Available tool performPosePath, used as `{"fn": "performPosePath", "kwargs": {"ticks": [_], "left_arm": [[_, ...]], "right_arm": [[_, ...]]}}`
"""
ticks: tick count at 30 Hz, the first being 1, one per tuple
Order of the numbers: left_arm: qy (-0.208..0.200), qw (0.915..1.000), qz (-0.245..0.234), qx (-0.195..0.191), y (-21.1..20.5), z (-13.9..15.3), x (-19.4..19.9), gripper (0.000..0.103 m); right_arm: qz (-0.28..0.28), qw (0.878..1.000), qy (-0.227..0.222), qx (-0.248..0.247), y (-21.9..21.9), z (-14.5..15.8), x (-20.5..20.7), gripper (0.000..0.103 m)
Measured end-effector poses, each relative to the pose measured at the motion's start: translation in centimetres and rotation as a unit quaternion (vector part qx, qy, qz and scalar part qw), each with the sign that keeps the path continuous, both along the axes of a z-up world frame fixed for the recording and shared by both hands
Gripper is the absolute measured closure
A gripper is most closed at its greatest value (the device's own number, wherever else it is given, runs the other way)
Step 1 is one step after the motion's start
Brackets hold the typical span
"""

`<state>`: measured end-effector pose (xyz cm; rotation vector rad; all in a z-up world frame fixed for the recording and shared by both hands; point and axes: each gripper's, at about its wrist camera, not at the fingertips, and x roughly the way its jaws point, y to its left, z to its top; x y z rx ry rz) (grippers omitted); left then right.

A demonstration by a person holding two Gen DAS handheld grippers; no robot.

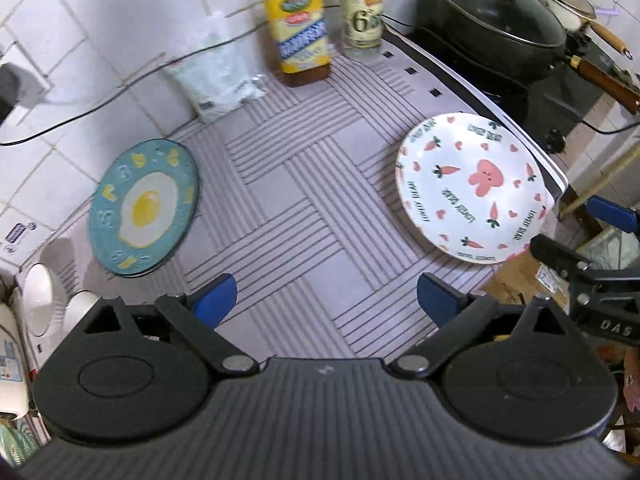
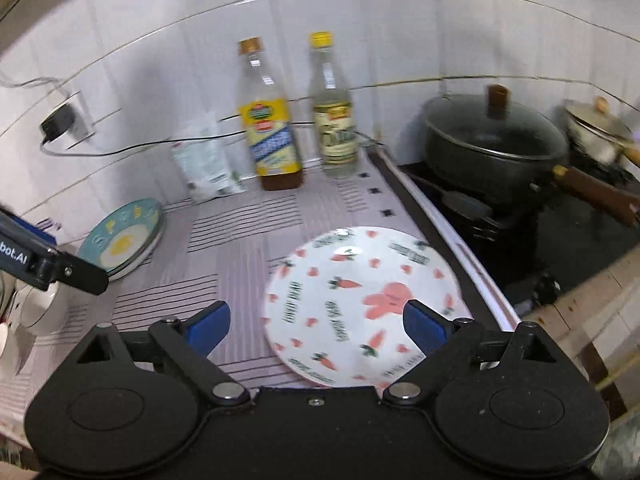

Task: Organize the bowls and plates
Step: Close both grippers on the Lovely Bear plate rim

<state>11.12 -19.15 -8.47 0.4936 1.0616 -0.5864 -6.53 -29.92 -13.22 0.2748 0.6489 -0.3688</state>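
A white plate (image 1: 472, 188) (image 2: 360, 292) printed with a pink rabbit and carrots lies flat on the striped mat, near its right edge. A teal plate with a fried-egg picture (image 1: 144, 208) (image 2: 122, 240) sits at the mat's left by the wall, on top of at least one other plate. My left gripper (image 1: 326, 296) hangs open over bare mat between the two plates, holding nothing. My right gripper (image 2: 318, 322) is open above the white plate's near rim, its pads not touching it. White rounded dishes (image 1: 38, 300) stand at the far left, partly hidden.
Two bottles (image 2: 272, 140) (image 2: 336, 120) and a plastic bag (image 2: 204, 168) line the tiled back wall. A lidded black pan (image 2: 492, 140) and a second pot (image 2: 596, 128) sit on the stove right of the mat. A charger and cable (image 2: 58, 122) hang on the wall.
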Motion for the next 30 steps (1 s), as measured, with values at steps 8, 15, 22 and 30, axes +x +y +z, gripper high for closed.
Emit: {"fn": "performPosePath", "kwargs": {"ticks": [8, 15, 22, 30], "left_arm": [[0.013, 0.9999, -0.009, 0.002, -3.5, -3.2, 0.0, 0.005], [0.009, 0.9999, -0.013, -0.002, -6.2, -6.9, 1.4, 0.005], [0.019, 0.9998, -0.002, -0.011, -7.9, -10.6, 3.8, 0.005], [0.022, 0.9987, 0.02, -0.042, -9.7, -11.8, 5.1, 0.009]], "right_arm": [[-0.044, 0.999, -0.012, 0.03, -3.6, -2.2, -1.6, 0.008], [-0.05, 0.998, 0.02, 0.016, -4.7, -4.9, -0.4, 0.008], [-0.037, 0.999, 0.038, 0.007, -4.9, -6.9, 1.2, 0.01], [-0.043, 0.998, 0.022, 0.04, -7.3, -9.0, 2.2, 0.024]]}}
